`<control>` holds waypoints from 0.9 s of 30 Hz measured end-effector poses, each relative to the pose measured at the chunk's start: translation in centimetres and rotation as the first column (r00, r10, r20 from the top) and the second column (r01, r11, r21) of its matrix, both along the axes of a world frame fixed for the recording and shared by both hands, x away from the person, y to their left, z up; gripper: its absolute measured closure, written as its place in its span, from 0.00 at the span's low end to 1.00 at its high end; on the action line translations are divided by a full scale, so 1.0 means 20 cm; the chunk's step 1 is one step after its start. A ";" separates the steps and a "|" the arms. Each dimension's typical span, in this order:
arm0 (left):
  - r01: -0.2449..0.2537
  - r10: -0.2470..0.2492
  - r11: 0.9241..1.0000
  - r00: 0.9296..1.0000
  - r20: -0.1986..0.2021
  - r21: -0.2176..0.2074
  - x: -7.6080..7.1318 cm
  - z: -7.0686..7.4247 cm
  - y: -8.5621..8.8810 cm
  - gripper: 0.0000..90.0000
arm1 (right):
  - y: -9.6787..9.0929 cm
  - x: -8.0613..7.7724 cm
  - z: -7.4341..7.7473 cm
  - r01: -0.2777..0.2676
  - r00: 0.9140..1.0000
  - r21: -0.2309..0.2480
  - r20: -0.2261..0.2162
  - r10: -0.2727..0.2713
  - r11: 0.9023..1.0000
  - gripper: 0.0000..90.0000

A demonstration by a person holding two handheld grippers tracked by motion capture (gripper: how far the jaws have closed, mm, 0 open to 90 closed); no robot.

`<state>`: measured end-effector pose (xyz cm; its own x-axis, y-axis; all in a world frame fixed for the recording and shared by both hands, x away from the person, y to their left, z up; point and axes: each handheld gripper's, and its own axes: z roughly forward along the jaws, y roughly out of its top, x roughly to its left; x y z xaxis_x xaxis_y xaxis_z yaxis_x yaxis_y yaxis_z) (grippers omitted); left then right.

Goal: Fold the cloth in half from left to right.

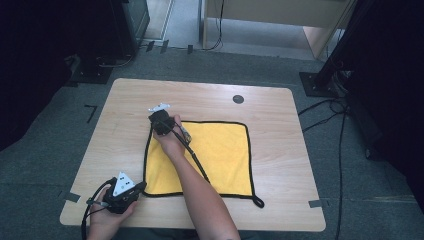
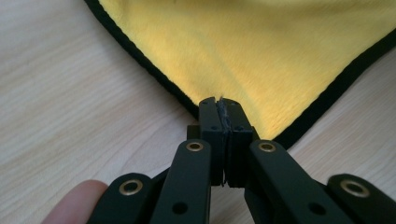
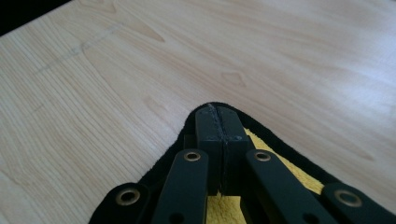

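1. High view, nearest: the left gripper (image 1: pixel 142 186) sits at the near left corner of the yellow cloth (image 1: pixel 220 155), jaws pressed together on that corner.
2. Farther off, the right gripper (image 1: pixel 161 126) pinches the far left corner.
3. The cloth lies flat at the middle of the table (image 1: pixel 280 115), nearly square, edges along the table's.
4. Likely step: both left corners are gripped. Next, lift together and carry them rightward, keeping the edge taut.

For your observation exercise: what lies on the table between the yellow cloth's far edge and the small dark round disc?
Nothing: in the high view, bare wooden table separates the yellow cloth from the dark disc.
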<state>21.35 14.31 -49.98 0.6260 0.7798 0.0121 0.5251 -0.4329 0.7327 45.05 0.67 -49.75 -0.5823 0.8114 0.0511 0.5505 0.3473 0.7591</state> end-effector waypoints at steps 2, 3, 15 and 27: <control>0.005 -0.005 0.999 1.000 0.013 -0.035 -0.01 0.04 -0.01 1.00 | -0.02 -0.01 0.03 0.001 1.000 0.004 0.021 -0.001 1.000 1.00; 0.013 -0.012 0.998 1.000 0.019 -0.055 -0.01 0.05 -0.02 1.00 | -0.03 -0.02 0.04 -0.002 1.000 0.007 0.029 0.002 1.000 1.00; 0.159 -0.153 0.985 0.984 0.089 -0.065 -0.01 0.18 -0.38 1.00 | -0.42 -0.08 0.17 0.032 0.996 0.023 0.087 -0.033 0.999 1.00; 0.296 -0.289 0.953 0.952 0.101 -0.064 0.05 0.18 -0.90 1.00 | -0.94 -0.12 0.15 0.157 0.983 0.044 0.093 -0.161 0.987 1.00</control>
<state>22.26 -3.67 -46.32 0.8260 0.5630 0.0256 0.3142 -0.4977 0.8084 42.70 -18.10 -46.76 -0.4497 0.8926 0.0325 0.5209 0.2325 0.8214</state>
